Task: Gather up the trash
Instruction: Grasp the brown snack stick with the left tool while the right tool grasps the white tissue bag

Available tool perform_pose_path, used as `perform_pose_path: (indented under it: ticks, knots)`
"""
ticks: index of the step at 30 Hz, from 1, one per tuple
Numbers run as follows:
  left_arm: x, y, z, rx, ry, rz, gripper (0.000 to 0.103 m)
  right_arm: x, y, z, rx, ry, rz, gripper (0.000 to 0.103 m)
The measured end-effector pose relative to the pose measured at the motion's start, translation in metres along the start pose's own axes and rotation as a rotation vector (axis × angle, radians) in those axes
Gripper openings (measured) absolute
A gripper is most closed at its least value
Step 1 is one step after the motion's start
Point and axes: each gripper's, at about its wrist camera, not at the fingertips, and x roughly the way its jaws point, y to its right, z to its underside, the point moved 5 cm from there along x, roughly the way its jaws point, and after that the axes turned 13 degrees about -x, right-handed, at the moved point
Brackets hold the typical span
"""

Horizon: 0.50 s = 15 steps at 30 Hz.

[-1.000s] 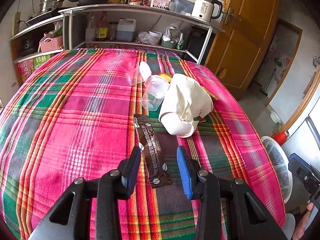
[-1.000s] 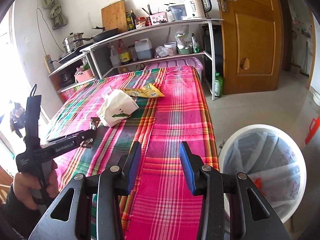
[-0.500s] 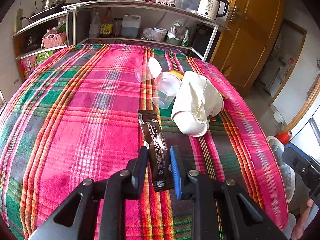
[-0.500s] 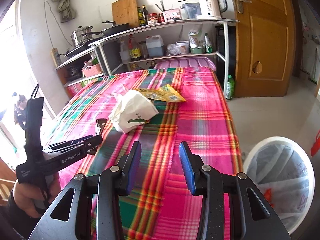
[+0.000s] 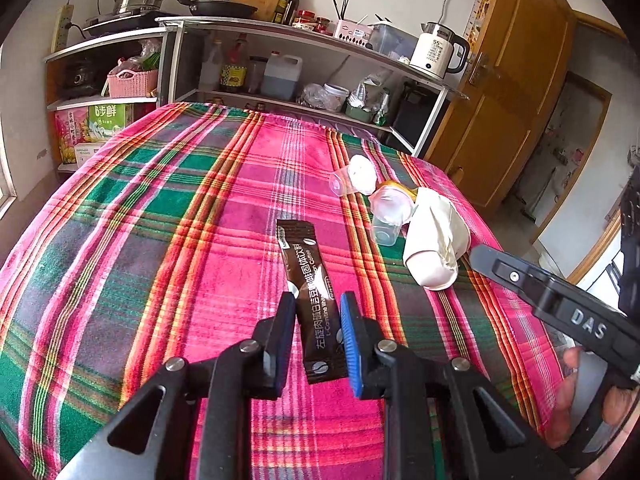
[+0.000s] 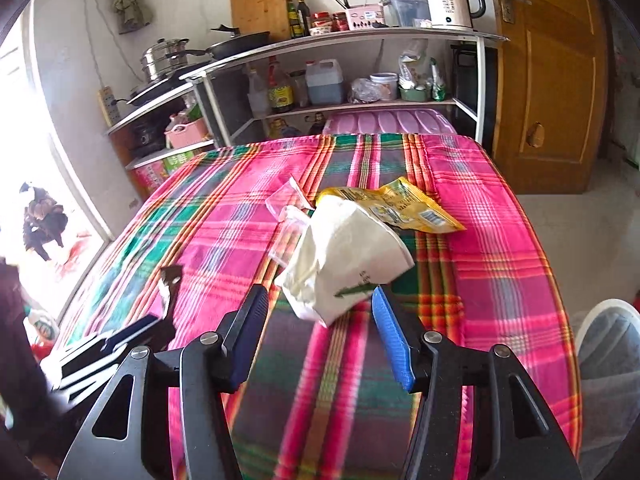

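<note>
A brown coffee sachet [image 5: 306, 272] stands between the blue pads of my left gripper [image 5: 317, 300], which is shut on its near half. In the right wrist view the sachet [image 6: 170, 284] sticks up from that gripper [image 6: 156, 322], off the cloth. A crushed white paper cup [image 6: 344, 264] lies on the plaid tablecloth [image 6: 500, 240]. My right gripper [image 6: 319, 294] is just in front of it, jaws opening, the cup's near end between the fingertips and untouched. Two clear plastic cups [image 5: 386, 216] and a yellow snack wrapper [image 6: 400, 206] lie behind the paper cup.
A white bin with a bag liner [image 6: 608, 360] stands on the floor off the table's right edge. A metal shelf [image 5: 280, 40] with pots, bottles and a kettle runs behind the table. A wooden door [image 6: 552, 80] is at the right. A hand [image 5: 568, 392] holds the right gripper.
My left gripper closed on the sachet and has drawn it up and back. My right gripper moved in from the bin side to the paper cup, and its jaws have widened.
</note>
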Motion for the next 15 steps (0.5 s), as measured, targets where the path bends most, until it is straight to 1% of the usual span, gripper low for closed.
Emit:
perform_pose_path:
  ticks: [5,8,10,15]
  knots:
    - [0.002,-0.013,-0.002,-0.027,-0.014,0.024,0.024,0.028,-0.005,-0.018,0.022,-0.003,0.075,0.055]
    - [0.003,-0.015,-0.002,-0.036,-0.026,0.044,0.024,0.040,-0.007,-0.020,0.001,-0.023,0.130,0.056]
    - [0.003,-0.014,-0.002,-0.033,-0.028,0.050,0.024,0.039,-0.007,-0.018,-0.014,-0.026,0.150,0.056]
    - [0.004,-0.012,-0.001,-0.030,-0.033,0.052,0.024,0.036,0.010,0.000,0.024,-0.093,0.154,0.056]
